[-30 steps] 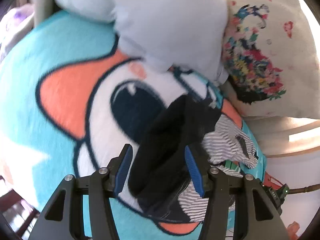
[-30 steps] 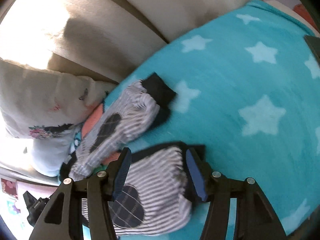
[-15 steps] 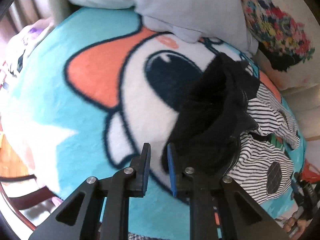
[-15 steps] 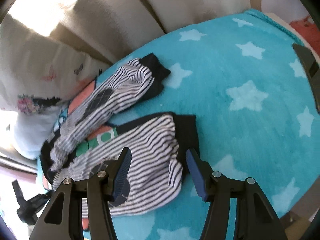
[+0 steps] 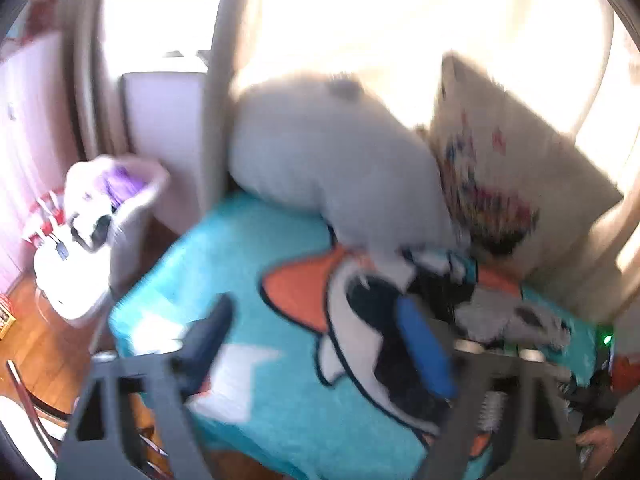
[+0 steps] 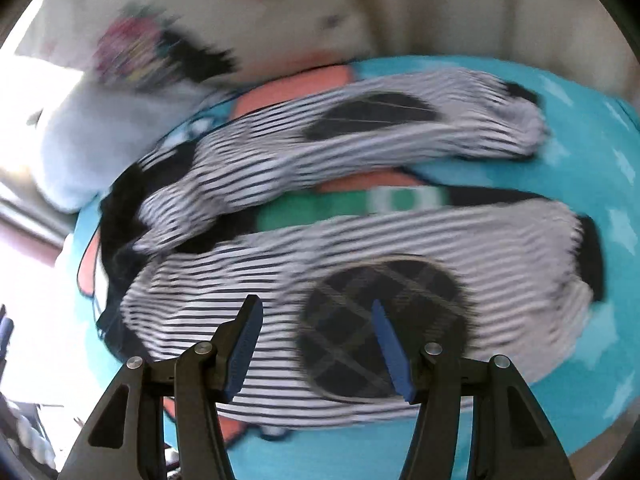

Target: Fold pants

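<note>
The striped black-and-white pants point(image 6: 360, 248) lie spread on a turquoise cartoon blanket point(image 6: 580, 380), both legs stretched to the right, each with a dark checked knee patch point(image 6: 380, 328). Their black waistband is bunched at the left. My right gripper point(image 6: 316, 340) is open and empty, just above the near leg. My left gripper point(image 5: 316, 344) is open and empty, raised above the blanket point(image 5: 248, 264). In the left wrist view, which is blurred, the pants point(image 5: 512, 316) are a small heap at the right.
A pale blue pillow point(image 5: 332, 160) and a floral cushion point(image 5: 500, 168) lean at the head of the bed. A white chair with a stuffed bag point(image 5: 100, 216) stands by the bed's left edge, on a wooden floor point(image 5: 36, 332). A beige backrest point(image 6: 440, 12) rises behind the pants.
My left gripper has opened, let go of the black waistband and pulled up and back. My right gripper has swung left over the near leg, still open.
</note>
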